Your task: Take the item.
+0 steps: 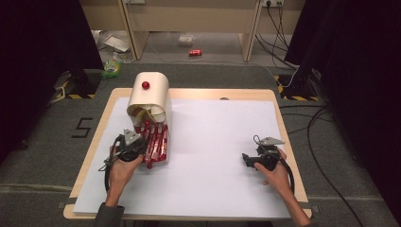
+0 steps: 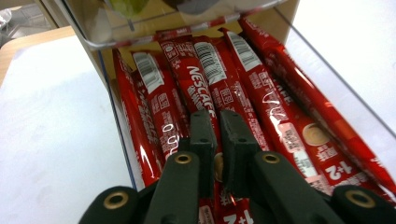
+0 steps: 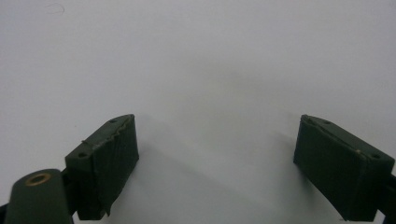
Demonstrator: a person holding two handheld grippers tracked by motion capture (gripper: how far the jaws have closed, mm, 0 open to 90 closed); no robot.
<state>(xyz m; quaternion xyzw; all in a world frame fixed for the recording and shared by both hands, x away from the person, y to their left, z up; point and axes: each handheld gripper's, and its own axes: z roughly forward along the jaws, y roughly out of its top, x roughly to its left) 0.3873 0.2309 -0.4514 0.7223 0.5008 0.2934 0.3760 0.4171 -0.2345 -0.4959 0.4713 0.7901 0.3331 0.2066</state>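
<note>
While pinching one red coffee stick in the clear tray, best to pull slow and straight out, away from the tray, so the others stay put. Shiny and red, with white letters and a bar code, lying side by side with more sticks in the tray under the cream box. Left gripper almost pressed together around that stick. Right gripper spread wide over white paper, far right of the tray.
</note>
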